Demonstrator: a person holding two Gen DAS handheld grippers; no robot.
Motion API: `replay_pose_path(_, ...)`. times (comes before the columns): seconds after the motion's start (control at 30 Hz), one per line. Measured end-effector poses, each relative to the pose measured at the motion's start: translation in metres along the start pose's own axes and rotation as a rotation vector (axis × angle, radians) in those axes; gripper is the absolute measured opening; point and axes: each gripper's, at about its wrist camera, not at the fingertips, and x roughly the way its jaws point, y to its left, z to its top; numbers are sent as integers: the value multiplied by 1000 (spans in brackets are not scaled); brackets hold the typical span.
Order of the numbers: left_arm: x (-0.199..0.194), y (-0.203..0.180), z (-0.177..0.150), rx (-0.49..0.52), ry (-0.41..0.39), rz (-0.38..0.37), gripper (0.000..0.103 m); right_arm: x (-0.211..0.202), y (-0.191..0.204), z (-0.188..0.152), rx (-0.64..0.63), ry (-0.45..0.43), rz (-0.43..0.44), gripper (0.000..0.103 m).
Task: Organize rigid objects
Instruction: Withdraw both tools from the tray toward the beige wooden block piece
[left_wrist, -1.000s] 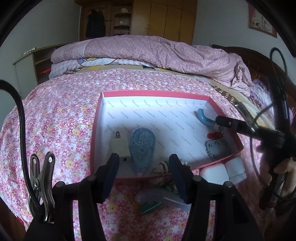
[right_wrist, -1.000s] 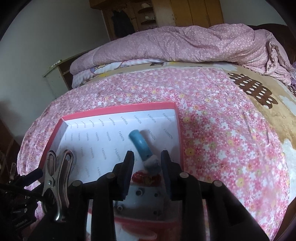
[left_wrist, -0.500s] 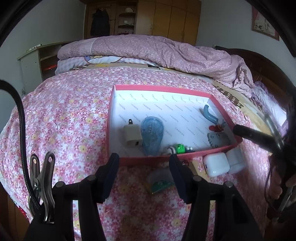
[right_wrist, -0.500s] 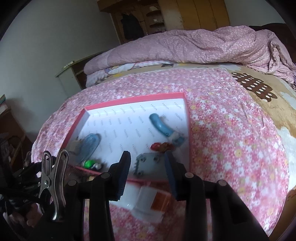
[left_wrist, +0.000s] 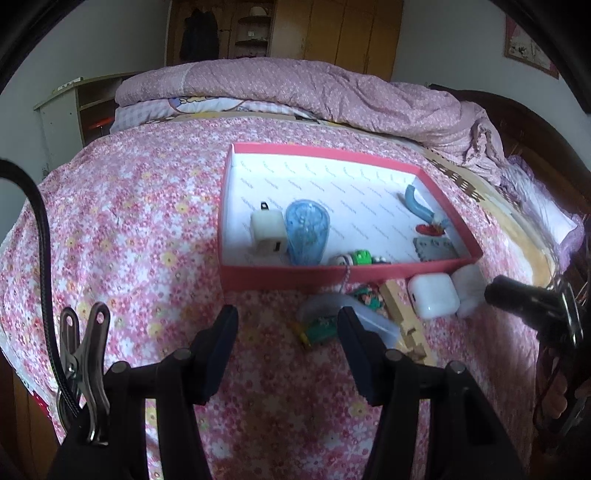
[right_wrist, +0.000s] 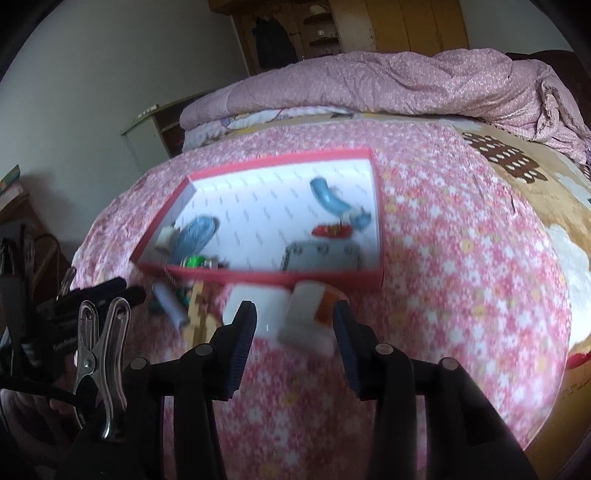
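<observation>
Left gripper (left_wrist: 286, 325) hangs over the flowery bedspread (left_wrist: 129, 229), jaws apart, nothing between them. At its 12 o'clock sits the red box (left_wrist: 332, 275) with a white charger (left_wrist: 266, 236), a blue oval thing (left_wrist: 307, 230) and a blue curved piece (left_wrist: 415, 203) inside. Loose stuff lies just outside the box's near wall: a clear tube (left_wrist: 351, 314), a white case (left_wrist: 434, 295). Right gripper (right_wrist: 293, 325) is opening, empty, with a white-and-orange bottle (right_wrist: 310, 314) at its 12 o'clock.

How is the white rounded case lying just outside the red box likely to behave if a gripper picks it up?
The white rounded case looks smooth and glossy, so it may slip between pads. Its rounded corners suggest a hard shell, probably stiff. It lies flat on the soft floral bedspread, so it should not roll, though pressing may sink it.
</observation>
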Motion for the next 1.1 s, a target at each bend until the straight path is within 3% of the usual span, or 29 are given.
replay_pose_path(0.27, 2, -6, -7, 19, 17, -6, 59, -1, 1, -19, 7, 35, 17, 44)
replay_pose_path(0.53, 1, -1, -11, 17, 16, 3, 59, 7, 32, -27, -51, 62, 103, 44)
replay_pose_path(0.77, 0, 7, -15, 0, 18, 2, 59, 21, 62, -26, -118, 88, 130, 26)
replay_pose_path(1.1, 0, 16, -18, -26, 14, -13, 59, 43, 81, -15, -162, 103, 93, 20)
